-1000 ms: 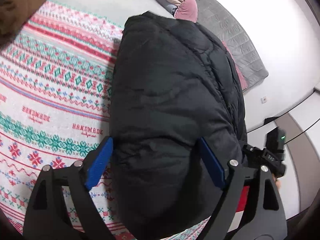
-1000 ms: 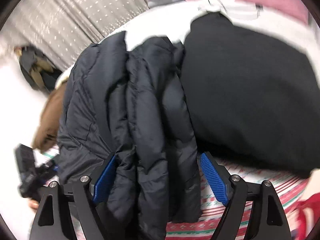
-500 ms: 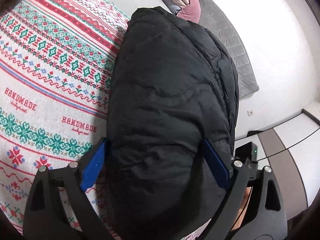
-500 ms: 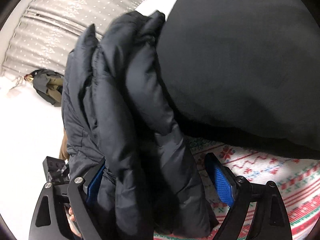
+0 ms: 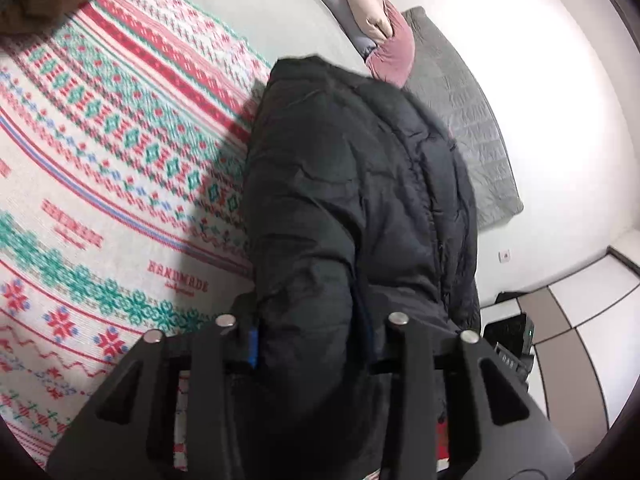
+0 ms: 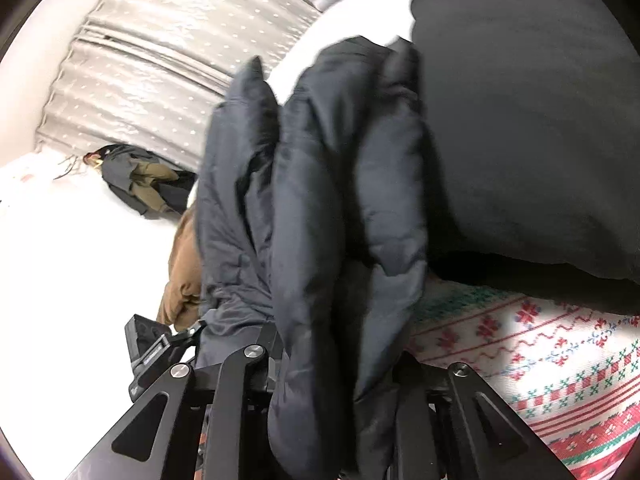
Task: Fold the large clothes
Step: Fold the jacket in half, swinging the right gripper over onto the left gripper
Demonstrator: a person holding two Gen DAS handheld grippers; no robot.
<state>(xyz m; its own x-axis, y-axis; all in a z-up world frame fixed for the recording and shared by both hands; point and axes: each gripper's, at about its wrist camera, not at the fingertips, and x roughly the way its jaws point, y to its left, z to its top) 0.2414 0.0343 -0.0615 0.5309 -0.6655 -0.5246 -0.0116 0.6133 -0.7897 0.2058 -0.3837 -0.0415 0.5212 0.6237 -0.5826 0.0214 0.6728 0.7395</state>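
Note:
A black puffer jacket lies lengthwise on the patterned blanket in the left wrist view. My left gripper has a thick fold of its near end between its jaws, which are closing, and the blue pads press into the fabric. In the right wrist view the same jacket's bunched folds run up from my right gripper. Its jaws are also closing, pinched on the padded fabric, and its pads are hidden by the cloth. Each gripper sees the other at the jacket's far edge.
A large flat black garment lies right of the jacket on the blanket. A brown garment sits beyond the jacket. Pink and beige pillows and a grey quilt lie at the bed's far end. Dark clothes lie by the curtain.
Both grippers went from wide open around the jacket to pinched on its fabric. The right gripper dipped lower and closer to the folds.

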